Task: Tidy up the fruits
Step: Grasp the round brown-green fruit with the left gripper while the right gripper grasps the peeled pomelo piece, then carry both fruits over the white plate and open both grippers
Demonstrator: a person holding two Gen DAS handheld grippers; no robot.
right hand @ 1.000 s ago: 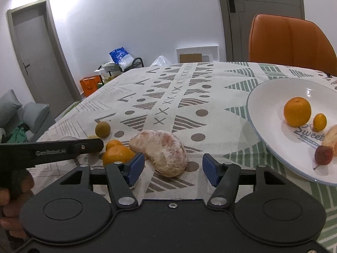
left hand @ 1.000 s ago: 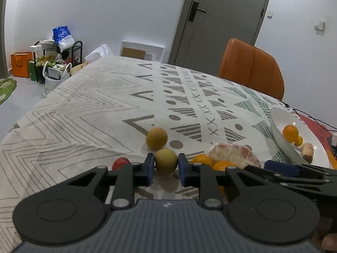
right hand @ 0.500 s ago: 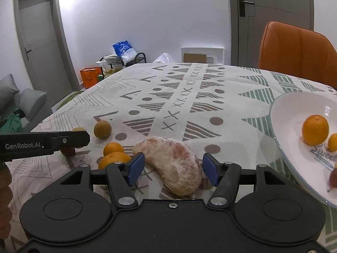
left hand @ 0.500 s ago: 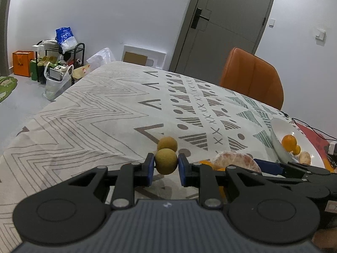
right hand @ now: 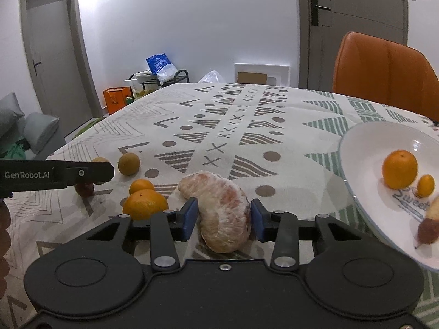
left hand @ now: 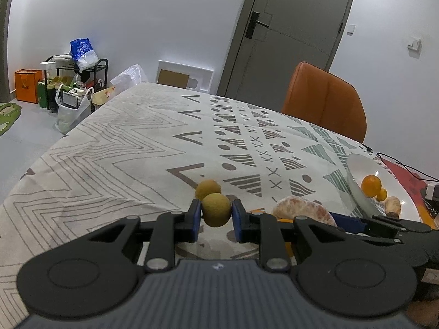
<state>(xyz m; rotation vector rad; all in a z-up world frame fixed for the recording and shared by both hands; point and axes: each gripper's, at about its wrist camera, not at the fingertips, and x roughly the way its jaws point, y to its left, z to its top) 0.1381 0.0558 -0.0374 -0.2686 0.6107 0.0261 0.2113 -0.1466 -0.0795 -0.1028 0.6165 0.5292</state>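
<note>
- My left gripper point(left hand: 216, 216) has its blue pads pinched on a small round yellow-green fruit point(left hand: 216, 209), dead center of the left view. It's a smooth ball held at two small spots, so I'd guess any wobble could let it roll out and drop back on the tablecloth point(left hand: 115, 148).
- My right gripper point(right hand: 222, 219) sits around the peeled pomelo segment point(right hand: 223, 213), low center of the right view. The pads look right against its sides, but I can't tell if they're actually squeezing.
- That segment looks soft and lopsided; clamp hard and it may tear, go light and the long end could sag and slip.
- The white plate point(right hand: 356, 148) is at the right edge, already holding an orange point(right hand: 400, 169) and smaller bits, so a clumsy drop could knock them.
- Both tools sit close, so they might bump.
</note>
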